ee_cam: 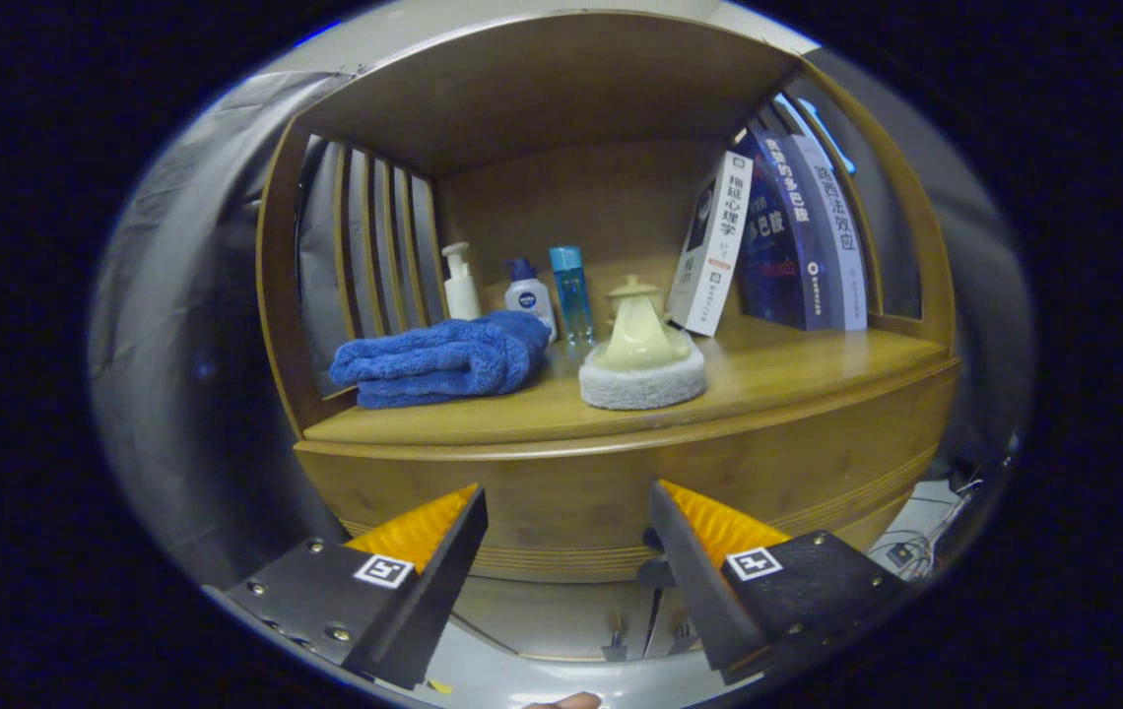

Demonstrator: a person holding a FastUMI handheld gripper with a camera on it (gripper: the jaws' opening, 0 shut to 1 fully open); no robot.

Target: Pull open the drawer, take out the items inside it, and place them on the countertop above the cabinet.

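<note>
Cabinet: a wooden cabinet (621, 492) with a curved front stands straight ahead of the fingers; an open shelf nook with a roof and slatted left side sits over its bench (798, 369).
On the bench, left: a folded blue towel (443, 359) lies with its long side running across the nook, its rolled end toward the middle.
Behind the towel: a white pump bottle (460, 284), a smaller white bottle with a blue cap (528, 293) and a slim clear blue bottle (571, 293) stand upright in a row against the back wall.
On the bench, middle: a pale cream lidded pot (638, 330) sits upright on a round grey-white pad (642, 382), just right of the towel.
On the bench, right: a white book (714, 241) leans tilted to the right against several dark blue books (798, 236) propped at the right side of the nook.
Drawer: the drawer front (611, 537) is the curved band below the bench edge, its long axis running left to right; it looks closed, and what it holds is hidden.
Gripper: the gripper (566, 512) is held low and level, aimed at the drawer front, which shows in the gap between the tips.
Fingers: spread wide, holding nothing.
Person: a fingertip (566, 701) shows just beneath the gripper.
Floor: cables (916, 551) lie low to the right of the cabinet.
</note>
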